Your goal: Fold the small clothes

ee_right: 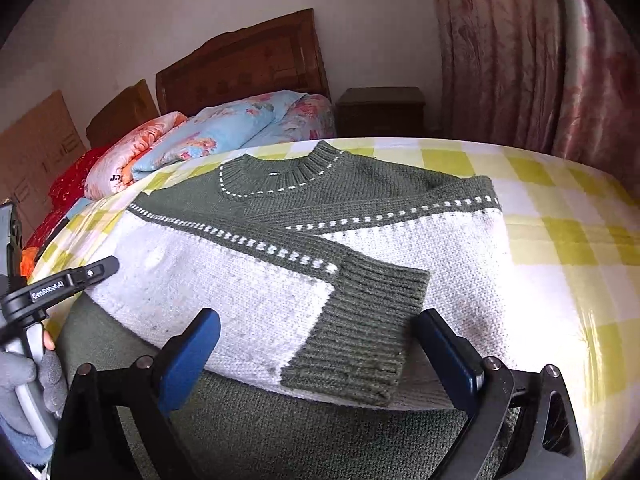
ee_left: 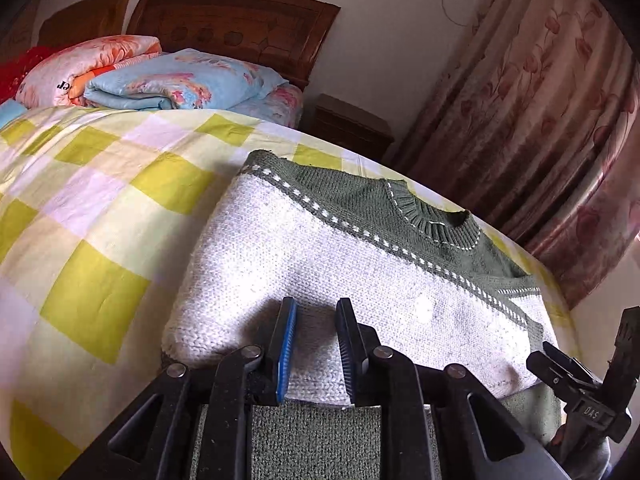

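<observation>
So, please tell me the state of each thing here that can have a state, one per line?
Sweater: flat on the bed, both sleeves folded across the front.
Left claw: open with a narrow gap, over the sweater's lower edge, gripping nothing.
Right claw: wide open, around the folded cuff, not closed on it.
Curtain: drawn.
Quilts: folded, at the headboard.

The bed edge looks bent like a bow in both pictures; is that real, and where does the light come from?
Left wrist view: fisheye lens bends the bed, corners black; left gripper throws a shadow onto the sweater. Right wrist view: same bend; daylight glows through the curtain.
</observation>
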`<state>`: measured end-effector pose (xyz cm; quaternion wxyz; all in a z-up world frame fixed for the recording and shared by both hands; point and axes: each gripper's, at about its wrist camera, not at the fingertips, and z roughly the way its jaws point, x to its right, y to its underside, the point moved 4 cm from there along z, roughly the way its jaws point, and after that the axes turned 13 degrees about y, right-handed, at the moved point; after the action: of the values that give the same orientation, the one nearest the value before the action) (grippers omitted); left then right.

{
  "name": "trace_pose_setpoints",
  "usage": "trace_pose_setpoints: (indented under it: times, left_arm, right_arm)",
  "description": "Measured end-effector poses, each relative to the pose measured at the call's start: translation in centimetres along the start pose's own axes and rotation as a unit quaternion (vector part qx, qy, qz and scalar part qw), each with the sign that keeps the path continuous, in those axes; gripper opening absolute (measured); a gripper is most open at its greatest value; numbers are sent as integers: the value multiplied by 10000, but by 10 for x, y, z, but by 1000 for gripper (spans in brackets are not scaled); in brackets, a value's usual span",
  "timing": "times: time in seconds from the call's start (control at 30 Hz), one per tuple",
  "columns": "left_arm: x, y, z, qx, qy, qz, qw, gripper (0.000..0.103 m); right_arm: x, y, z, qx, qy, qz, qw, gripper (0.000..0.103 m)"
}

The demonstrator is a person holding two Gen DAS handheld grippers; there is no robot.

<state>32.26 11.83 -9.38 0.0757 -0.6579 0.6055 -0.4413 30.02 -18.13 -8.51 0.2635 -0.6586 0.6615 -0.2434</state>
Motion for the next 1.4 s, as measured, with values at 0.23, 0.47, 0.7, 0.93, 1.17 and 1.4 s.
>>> trace_pose_setpoints:
  times: [0.23,0.47,0.7,0.93,1.17,1.4]
  left_arm:
    - [-1,1,-2,39,42,-8,10000,21]
    - [1,1,-1,51,50,-18,10000,21]
    - [48,17,-48,382,555,337,9972,21]
    - [49,66,-21,-533,311,591,9963,23]
    - [36,65,-26,-438,503,310,9973,26]
    - [36,62,-28,-426,604,215,9970,26]
  right_arm:
    - [14,-2,-4,129,-52,420,9990,103]
    - [-24,18,-28,6,362,-254,9990,103]
    - [-64,44,-55,164,628,-1039,9925,103]
    - [-51,63,-42,-338,568,-1119,9915,103]
    - [47,60,-52,-385,581,391,9968,103]
    - [33,70,-74,-195,851,69,9962,103]
